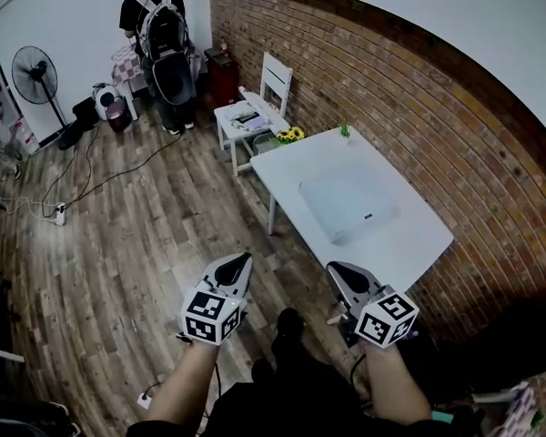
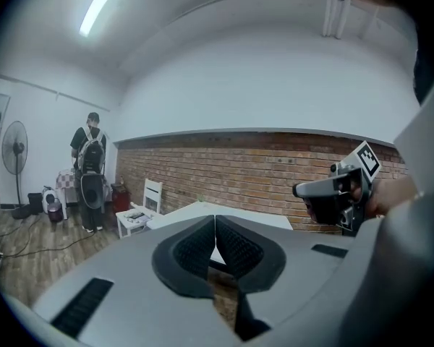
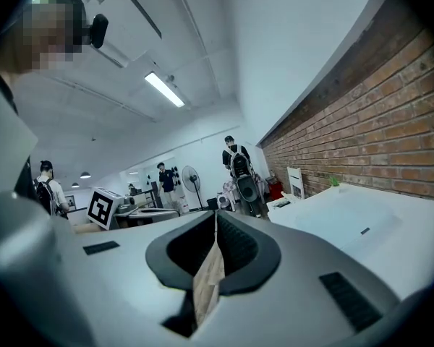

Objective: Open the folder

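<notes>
The pale folder [image 1: 348, 203] lies flat and closed on the white worktop [image 1: 409, 244], beside the brick wall [image 1: 419, 89]; the left claw [image 1: 243, 260] and right claw [image 1: 337, 269] hang over the wooden floor [image 1: 146, 235], apart from the worktop; both have jaws together, holding nothing.

Grey left gripper [image 1: 242, 260] and right gripper [image 1: 337, 269], black ribbed pads [image 2: 192, 248], white marker cubes [image 1: 210, 317] with black squares, dark trousers [image 1: 291, 408], black shoe [image 1: 288, 321]
</notes>
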A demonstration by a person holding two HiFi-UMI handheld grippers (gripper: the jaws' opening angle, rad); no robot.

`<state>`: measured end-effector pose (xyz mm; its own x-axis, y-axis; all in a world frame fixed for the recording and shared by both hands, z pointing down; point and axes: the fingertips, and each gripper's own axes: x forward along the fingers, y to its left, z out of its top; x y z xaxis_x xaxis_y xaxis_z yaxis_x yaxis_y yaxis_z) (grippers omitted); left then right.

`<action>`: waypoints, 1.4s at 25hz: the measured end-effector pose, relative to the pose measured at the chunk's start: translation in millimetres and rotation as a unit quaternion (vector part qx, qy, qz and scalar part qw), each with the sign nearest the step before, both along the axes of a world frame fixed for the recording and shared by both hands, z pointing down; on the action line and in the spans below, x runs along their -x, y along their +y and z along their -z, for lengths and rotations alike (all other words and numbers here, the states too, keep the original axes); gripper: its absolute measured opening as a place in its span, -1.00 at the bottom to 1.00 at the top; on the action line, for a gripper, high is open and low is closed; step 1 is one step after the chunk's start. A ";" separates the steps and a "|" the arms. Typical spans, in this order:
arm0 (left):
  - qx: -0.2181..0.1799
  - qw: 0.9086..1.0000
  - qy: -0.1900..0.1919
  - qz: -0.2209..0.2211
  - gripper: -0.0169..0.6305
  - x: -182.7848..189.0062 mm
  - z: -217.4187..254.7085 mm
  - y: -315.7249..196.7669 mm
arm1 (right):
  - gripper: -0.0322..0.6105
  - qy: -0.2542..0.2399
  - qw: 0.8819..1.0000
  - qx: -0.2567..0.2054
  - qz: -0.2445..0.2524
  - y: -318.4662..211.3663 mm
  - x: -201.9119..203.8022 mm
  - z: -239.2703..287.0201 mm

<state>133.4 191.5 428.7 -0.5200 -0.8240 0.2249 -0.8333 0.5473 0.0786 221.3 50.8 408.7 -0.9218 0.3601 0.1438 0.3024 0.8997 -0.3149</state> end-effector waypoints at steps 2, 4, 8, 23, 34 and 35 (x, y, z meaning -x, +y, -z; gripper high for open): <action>-0.004 1.000 0.008 0.001 -0.89 11.6 -0.9 -10.4 | -0.82 0.003 1.000 0.005 0.002 -6.0 18.0 -3.8; -0.026 0.999 0.028 0.004 -0.89 25.4 2.9 -25.2 | -0.82 0.008 1.000 0.014 0.004 -14.2 38.0 -8.9; -0.010 1.000 0.014 -0.016 -0.89 58.9 6.1 -59.1 | -0.82 0.012 0.999 0.030 0.010 -29.2 86.3 -19.6; 0.057 0.997 0.030 -0.029 -0.89 210.7 -11.4 -189.9 | -0.80 0.027 0.997 0.066 -0.016 -164.0 232.4 -40.7; 0.081 0.987 0.024 -0.135 -0.88 244.9 -31.0 -259.8 | -0.78 0.044 0.989 0.078 -0.115 -214.7 238.5 -58.6; 0.082 0.985 0.022 -0.152 -0.89 247.6 -33.7 -267.2 | -0.77 0.047 0.988 0.074 -0.130 -219.3 236.9 -60.7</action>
